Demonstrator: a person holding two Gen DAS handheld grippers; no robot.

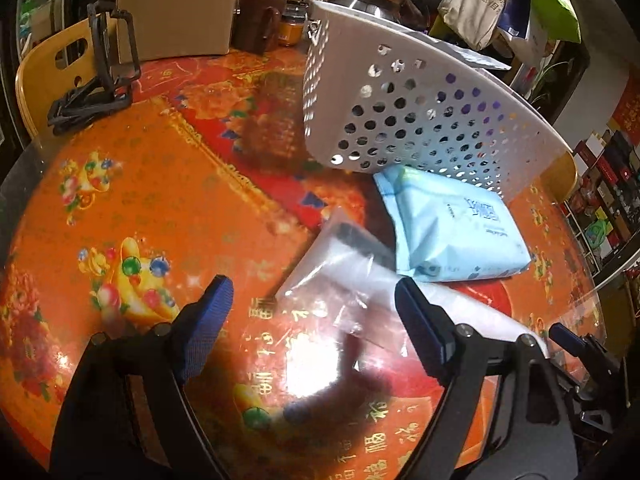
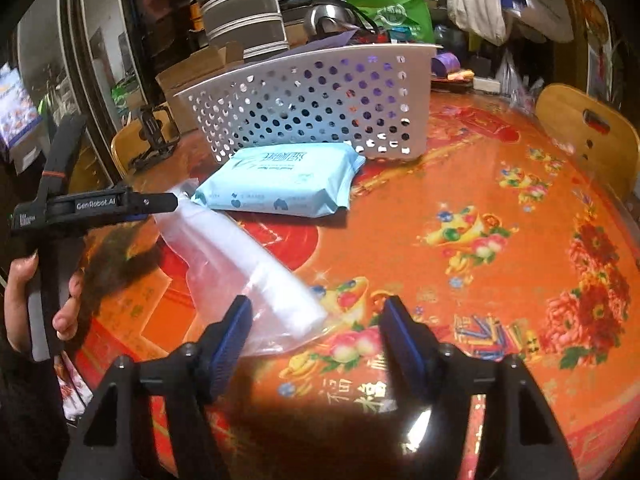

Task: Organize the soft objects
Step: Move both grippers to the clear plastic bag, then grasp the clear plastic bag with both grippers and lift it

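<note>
Judging the clear plastic bag [image 2: 236, 256] on the desk [image 2: 460, 200] as light, limp, slippery: best pinched at an edge. Left claw [image 1: 310, 308] and right claw [image 2: 316, 328] both spread, pinching nothing.

Clear plastic bag [image 1: 352, 276] motion-blurred, basket [image 1: 420, 120] contents hidden behind perforated wall

"GenRobot.AI" on left tool [image 2: 96, 204], "福" on tablecloth [image 2: 400, 240]
</note>
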